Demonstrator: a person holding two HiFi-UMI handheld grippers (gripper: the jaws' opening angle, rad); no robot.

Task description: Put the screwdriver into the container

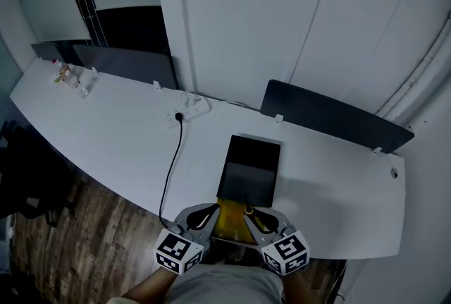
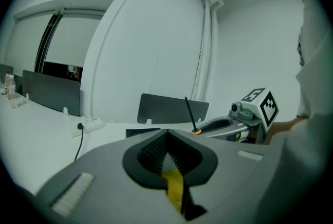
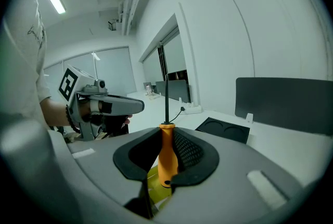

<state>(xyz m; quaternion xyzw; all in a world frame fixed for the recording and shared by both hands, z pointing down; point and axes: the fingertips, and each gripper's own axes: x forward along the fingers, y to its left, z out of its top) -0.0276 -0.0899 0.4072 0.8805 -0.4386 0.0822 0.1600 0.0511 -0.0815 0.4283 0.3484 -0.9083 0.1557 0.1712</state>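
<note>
An orange-handled screwdriver [image 3: 167, 155] with a thin black shaft stands upright between the pads of my right gripper [image 3: 167, 137], which is shut on its handle. In the head view that gripper [image 1: 251, 214] hangs over the table's near edge, just in front of the black container [image 1: 250, 167]. The container [image 3: 223, 129] is a flat dark tray with round recesses. My left gripper [image 1: 210, 211] is beside the right one, to its left. Its jaws [image 2: 166, 134] meet at the tips with nothing between them. From the left gripper view the screwdriver [image 2: 190, 115] rises out of the right gripper [image 2: 221, 125].
A yellow flat object [image 1: 227, 219] lies below and between both grippers. A white power strip [image 1: 187, 110] with a black cable sits at the table's back. Dark divider panels [image 1: 335, 116] stand along the far edge. Small bottles [image 1: 70, 77] are at the far left. Wooden floor [image 1: 84, 225] lies below the table's edge.
</note>
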